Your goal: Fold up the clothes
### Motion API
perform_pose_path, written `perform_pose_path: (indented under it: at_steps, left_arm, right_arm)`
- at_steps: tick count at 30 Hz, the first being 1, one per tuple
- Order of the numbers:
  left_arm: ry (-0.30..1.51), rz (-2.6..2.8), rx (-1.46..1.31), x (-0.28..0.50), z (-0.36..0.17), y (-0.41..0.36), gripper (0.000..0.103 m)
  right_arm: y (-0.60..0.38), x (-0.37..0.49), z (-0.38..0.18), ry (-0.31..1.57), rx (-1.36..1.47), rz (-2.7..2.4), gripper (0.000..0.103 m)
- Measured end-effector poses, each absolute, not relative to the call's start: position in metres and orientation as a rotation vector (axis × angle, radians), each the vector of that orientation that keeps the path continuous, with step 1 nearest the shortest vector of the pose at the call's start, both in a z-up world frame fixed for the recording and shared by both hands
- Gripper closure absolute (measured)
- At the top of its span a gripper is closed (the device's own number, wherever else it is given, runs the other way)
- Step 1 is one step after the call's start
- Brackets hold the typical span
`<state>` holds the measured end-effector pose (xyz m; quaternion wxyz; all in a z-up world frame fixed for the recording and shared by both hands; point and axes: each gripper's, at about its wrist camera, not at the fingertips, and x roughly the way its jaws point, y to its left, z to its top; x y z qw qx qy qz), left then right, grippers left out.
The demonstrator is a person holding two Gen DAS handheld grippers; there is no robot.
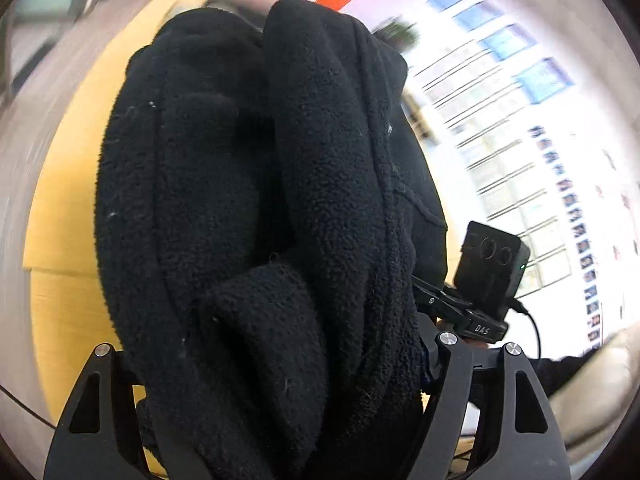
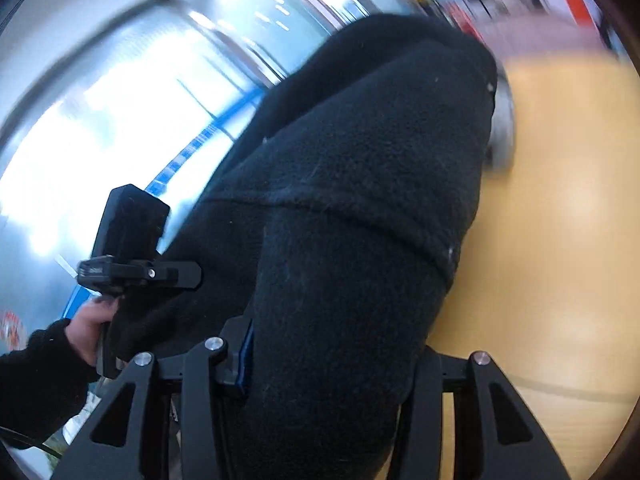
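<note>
A black fleece garment hangs bunched in thick folds and fills the middle of the left wrist view. My left gripper is shut on the black fleece garment, with cloth packed between its fingers. The same garment fills the right wrist view, and my right gripper is shut on it too. Both grippers hold it lifted above the yellow wooden table. The fingertips of both are hidden by cloth. The other gripper's camera block shows close at the right of the left wrist view.
The yellow table lies below and behind the garment. A window wall is at the right, glass panels at the left. The person's hand in a black sleeve holds the left gripper. The background is motion-blurred.
</note>
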<state>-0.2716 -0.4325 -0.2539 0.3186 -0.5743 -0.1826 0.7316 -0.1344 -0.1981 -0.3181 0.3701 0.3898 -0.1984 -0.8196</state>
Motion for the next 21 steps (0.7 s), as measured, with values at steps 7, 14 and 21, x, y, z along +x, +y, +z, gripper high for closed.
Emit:
perform_pose_path:
  at_steps: [7, 14, 21]
  left_arm:
    - [-0.564, 1.838, -1.511, -0.314, -0.321, -0.449, 0.019]
    - [-0.555, 1.799, -1.484, -0.332, -0.327, -0.448, 0.016]
    - [-0.567, 1.842, -1.482, -0.321, -0.312, -0.465, 0.015]
  right_arm:
    - [-0.274, -0.179, -0.414, -0.596, 1.203, -2.087, 0.051]
    - [-0.253, -0.199, -0.423, -0.592, 1.204, -2.092, 0.050]
    - [-0.215, -0.181, -0.419, -0.561, 1.355, -2.042, 0.019]
